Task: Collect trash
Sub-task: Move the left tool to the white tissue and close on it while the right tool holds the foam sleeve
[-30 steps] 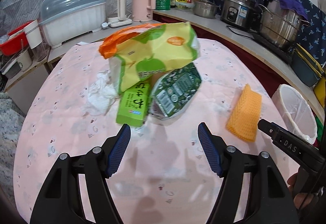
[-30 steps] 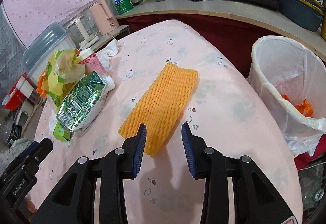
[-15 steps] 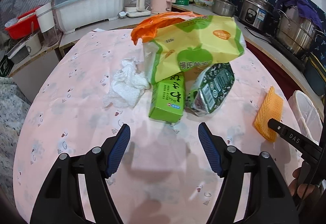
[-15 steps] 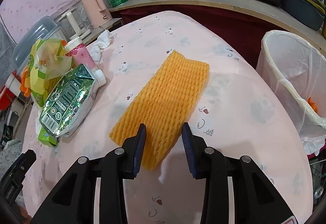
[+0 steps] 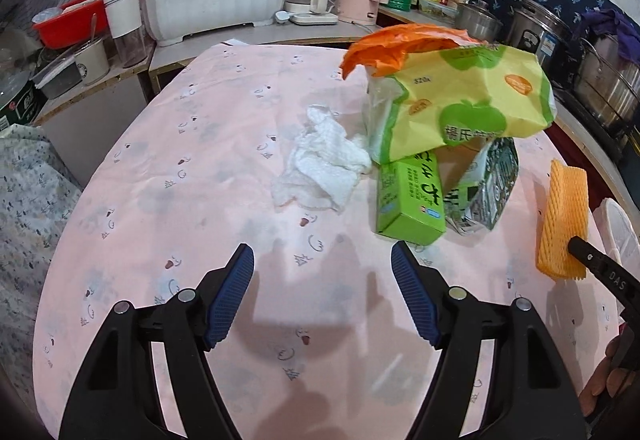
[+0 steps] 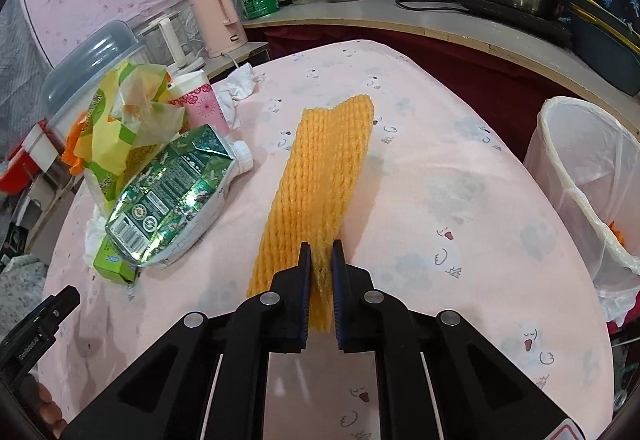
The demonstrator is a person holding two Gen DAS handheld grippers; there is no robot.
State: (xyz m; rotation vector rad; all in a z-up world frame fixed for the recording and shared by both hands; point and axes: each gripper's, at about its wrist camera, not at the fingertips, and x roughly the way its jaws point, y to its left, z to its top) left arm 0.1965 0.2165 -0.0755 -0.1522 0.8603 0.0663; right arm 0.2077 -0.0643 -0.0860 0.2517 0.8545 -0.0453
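Both wrist views angled down, sharing table (image 5: pixel 168 176).

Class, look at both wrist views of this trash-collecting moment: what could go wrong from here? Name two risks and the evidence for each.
1. The right gripper has just closed on only the near end of the orange foam net; the long limp rest may drag or slip free before reaching the lined trash bin.
2. The left gripper is open near the crumpled tissue; reaching on, it might bump the green box propping the leaning yellow bag.
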